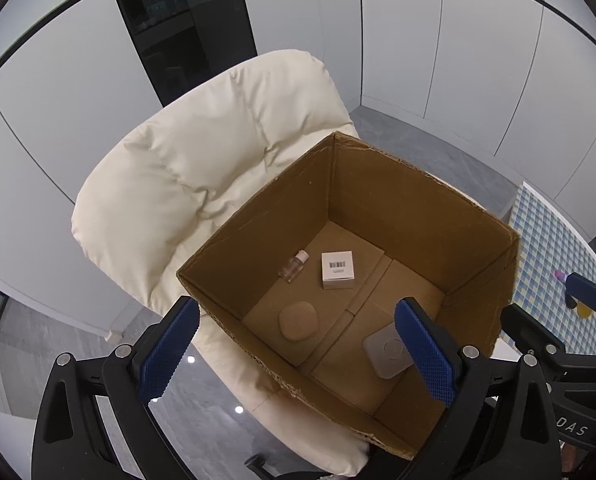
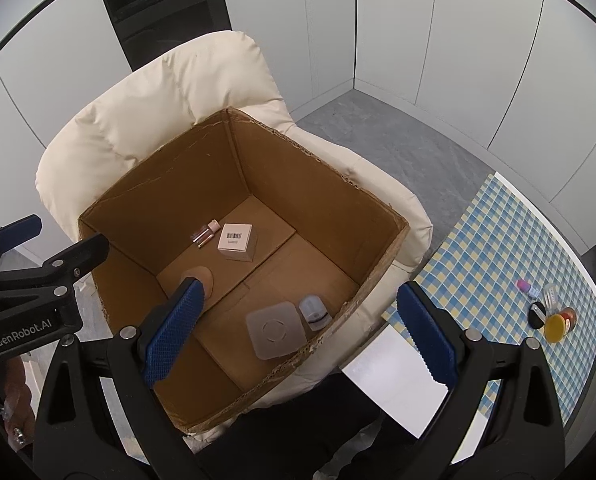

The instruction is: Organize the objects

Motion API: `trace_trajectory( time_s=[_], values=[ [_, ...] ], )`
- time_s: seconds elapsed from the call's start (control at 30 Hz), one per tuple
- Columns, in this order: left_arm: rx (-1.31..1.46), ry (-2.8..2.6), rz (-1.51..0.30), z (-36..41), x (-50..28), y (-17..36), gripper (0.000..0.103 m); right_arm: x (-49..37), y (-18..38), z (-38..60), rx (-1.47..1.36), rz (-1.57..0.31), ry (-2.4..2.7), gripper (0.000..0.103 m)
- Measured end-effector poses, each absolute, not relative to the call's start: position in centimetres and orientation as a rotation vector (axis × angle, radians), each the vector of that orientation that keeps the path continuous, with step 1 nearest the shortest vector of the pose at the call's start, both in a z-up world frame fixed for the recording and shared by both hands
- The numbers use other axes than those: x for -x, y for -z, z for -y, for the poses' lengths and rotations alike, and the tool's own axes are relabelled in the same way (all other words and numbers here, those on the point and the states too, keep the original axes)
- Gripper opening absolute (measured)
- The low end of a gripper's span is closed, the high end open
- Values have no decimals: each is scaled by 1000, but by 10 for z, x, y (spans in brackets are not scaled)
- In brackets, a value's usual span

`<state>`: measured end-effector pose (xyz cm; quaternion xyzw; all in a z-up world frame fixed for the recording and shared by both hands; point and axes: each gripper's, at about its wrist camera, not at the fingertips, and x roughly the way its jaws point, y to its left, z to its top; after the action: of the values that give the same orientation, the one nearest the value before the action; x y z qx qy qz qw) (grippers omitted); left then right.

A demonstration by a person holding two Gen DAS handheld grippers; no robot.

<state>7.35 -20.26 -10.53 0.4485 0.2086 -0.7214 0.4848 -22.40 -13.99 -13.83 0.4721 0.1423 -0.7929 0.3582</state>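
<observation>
Over the cardboard box (image 1: 377,208), the left wrist view looks down between the left gripper (image 1: 298,352), whose blue pads stand wide apart with nothing between them. The box sits on a cream padded chair (image 1: 202,152), likely as the collection bin. On its floor lie a small clear bottle (image 1: 294,266) on its side, a white barcoded carton (image 1: 337,269) just beside it, a tan rounded pad (image 1: 298,321) nearer the camera, and a grey square case (image 1: 385,350) partly hidden behind the right-hand pad.

From the right wrist view, the right gripper (image 2: 301,332) is likewise fully spread and empty, poised above the box's near corner. A pale capped container (image 2: 314,309) lies touching the grey case. On the checked desk (image 2: 477,264) a cluster remains unsorted: a yellow-lidded jar (image 2: 555,328), a pink-capped vial (image 2: 526,287), and a black item (image 2: 535,317). Judgement: sorting is partly done; the desk items come next.
</observation>
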Motion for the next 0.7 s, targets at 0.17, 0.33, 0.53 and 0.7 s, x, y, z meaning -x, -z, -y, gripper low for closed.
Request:
trace_trajectory(
  time_s=[0.17, 0.33, 0.53, 0.7],
  values=[
    [-1077, 1770, -499, 192, -81, 96, 99, 216, 134, 134, -1220, -372, 2051, 99],
    [-1076, 1785, -491, 176, -91, 89, 98, 205, 129, 123, -1233, -358, 2057, 99],
    [-1079, 1786, -479, 152, -111, 86, 98, 185, 122, 103, -1236, -338, 2070, 99],
    [-1089, 1793, -457, 127, -126, 86, 98, 164, 119, 84, -1241, -345, 2083, 99]
  ],
)
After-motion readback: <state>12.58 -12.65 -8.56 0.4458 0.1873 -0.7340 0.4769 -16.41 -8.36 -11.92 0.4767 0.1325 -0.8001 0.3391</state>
